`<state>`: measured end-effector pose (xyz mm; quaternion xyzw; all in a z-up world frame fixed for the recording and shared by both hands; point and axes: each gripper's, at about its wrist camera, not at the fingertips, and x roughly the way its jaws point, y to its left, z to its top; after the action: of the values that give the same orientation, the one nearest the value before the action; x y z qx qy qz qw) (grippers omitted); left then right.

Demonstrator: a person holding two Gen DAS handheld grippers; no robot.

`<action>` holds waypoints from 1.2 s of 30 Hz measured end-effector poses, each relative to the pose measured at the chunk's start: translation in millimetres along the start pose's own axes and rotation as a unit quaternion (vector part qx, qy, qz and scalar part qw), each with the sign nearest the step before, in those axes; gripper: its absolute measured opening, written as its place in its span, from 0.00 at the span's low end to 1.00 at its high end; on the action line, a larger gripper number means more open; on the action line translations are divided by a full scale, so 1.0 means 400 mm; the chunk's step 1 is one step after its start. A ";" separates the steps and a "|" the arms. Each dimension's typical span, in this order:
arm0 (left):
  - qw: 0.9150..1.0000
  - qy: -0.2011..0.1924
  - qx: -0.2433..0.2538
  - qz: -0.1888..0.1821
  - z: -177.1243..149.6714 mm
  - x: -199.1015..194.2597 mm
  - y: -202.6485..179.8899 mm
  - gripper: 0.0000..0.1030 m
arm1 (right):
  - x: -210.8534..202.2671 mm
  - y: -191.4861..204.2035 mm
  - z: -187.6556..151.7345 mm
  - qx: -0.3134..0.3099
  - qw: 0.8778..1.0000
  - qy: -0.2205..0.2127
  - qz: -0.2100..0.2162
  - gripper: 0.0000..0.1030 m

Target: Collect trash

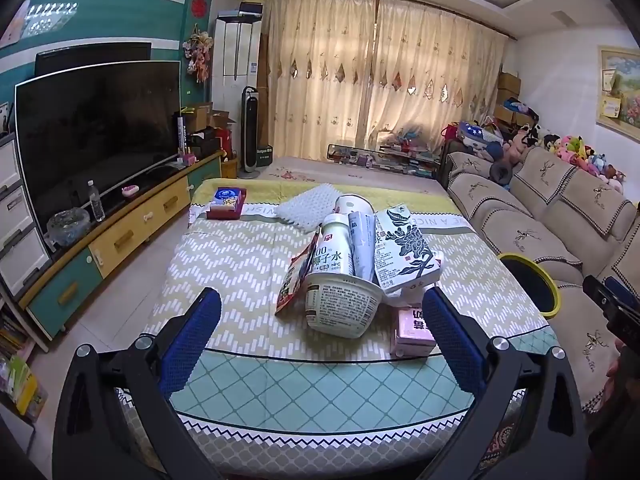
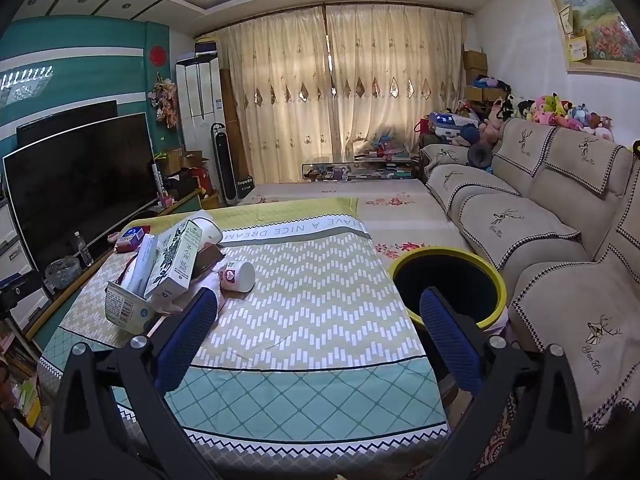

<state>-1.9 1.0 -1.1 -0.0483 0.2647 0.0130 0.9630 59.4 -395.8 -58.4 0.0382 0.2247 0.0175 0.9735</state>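
Observation:
A heap of trash lies on the cloth-covered table [image 1: 240,264]: a white paper bowl [image 1: 340,308] on its side, a white coconut-water bottle [image 1: 334,250], a black-and-white carton [image 1: 402,254], a red snack wrapper [image 1: 294,280] and a pink box [image 1: 414,330]. My left gripper [image 1: 322,332] stands open just short of the bowl, nothing between its blue pads. In the right wrist view the same carton [image 2: 172,264] and bowl [image 2: 126,308] lie at left, with a small white cup [image 2: 238,276] beside them. My right gripper [image 2: 318,328] is open over bare cloth. A yellow-rimmed black bin [image 2: 450,290] stands at the table's right edge.
A beige sofa [image 2: 520,224] runs along the right, close to the bin. A TV [image 1: 96,136] on a low cabinet lines the left. A tissue box [image 1: 228,200] and a white pad [image 1: 308,208] lie at the table's far end. The right gripper's body [image 1: 612,304] shows at the left view's right edge.

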 end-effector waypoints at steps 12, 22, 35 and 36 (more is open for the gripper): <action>1.000 -0.006 0.003 0.002 0.010 -0.016 0.000 0.96 | 0.006 -0.006 0.002 0.005 1.000 0.005 0.003 0.94; 1.000 0.000 0.001 0.002 0.009 -0.015 0.005 0.96 | 0.006 -0.010 -0.001 0.008 1.000 0.008 0.005 0.94; 1.000 0.005 0.000 0.003 0.003 0.002 0.007 0.96 | 0.009 -0.009 -0.003 0.009 1.000 0.010 0.006 0.94; 1.000 0.006 0.000 0.003 0.002 0.004 0.007 0.96 | 0.008 -0.011 -0.004 0.009 1.000 0.011 0.007 0.94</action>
<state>-0.4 4.0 -1.4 -0.0474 0.2710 0.0158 0.9613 61.8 -399.7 -61.5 0.0485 0.2350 0.0222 0.9705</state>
